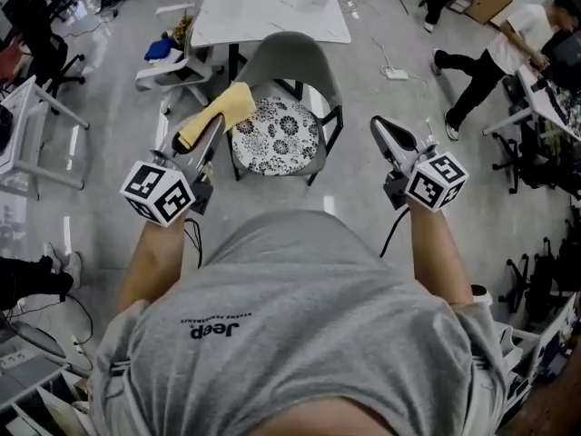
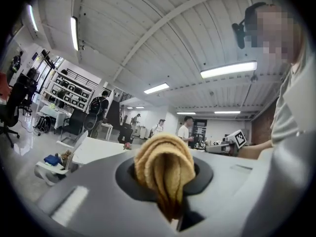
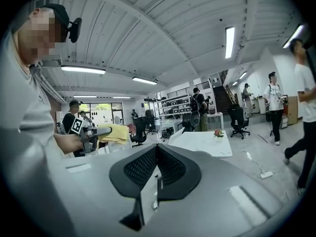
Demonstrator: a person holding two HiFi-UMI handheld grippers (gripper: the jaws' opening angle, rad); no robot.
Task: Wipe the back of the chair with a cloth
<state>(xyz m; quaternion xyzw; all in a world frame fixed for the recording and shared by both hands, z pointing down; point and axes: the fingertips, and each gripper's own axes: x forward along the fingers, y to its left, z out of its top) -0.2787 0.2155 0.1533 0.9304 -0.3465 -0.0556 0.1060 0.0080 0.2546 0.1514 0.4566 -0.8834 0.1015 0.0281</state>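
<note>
Jaws of the left gripper (image 1: 215, 125) are clamped tight on a yellow cloth (image 1: 229, 107), which bunches between them and spills out in folds past their tips. That leaves a soft wad out front to do the rubbing, I'd say. The gripper is held raised and pointed forward, so the cloth hangs in the air over the left side of a patterned seat cushion (image 1: 275, 134), touching nothing that I can make out.

The chair (image 1: 320, 94) stands straight ahead of the holder, seat toward them. Its grey curved back (image 1: 290, 53) rises on the far side, close to a white tabletop (image 1: 272, 7). The cloth is short of that back, so the wiping looks not yet begun. The left arm would need to reach farther forward, across the seat, to lay the wad on the shell.

Over on the right, the right gripper (image 1: 381, 127) has its jaws pressed together on nothing at all. It floats just off the chair's right side, about level with its partner, likely kept out of the way or ready to steady the frame should the chair slide on the smooth floor (image 1: 381, 180). Beyond it another person (image 1: 490, 57) is mid-stride, well apart from the work.
</note>
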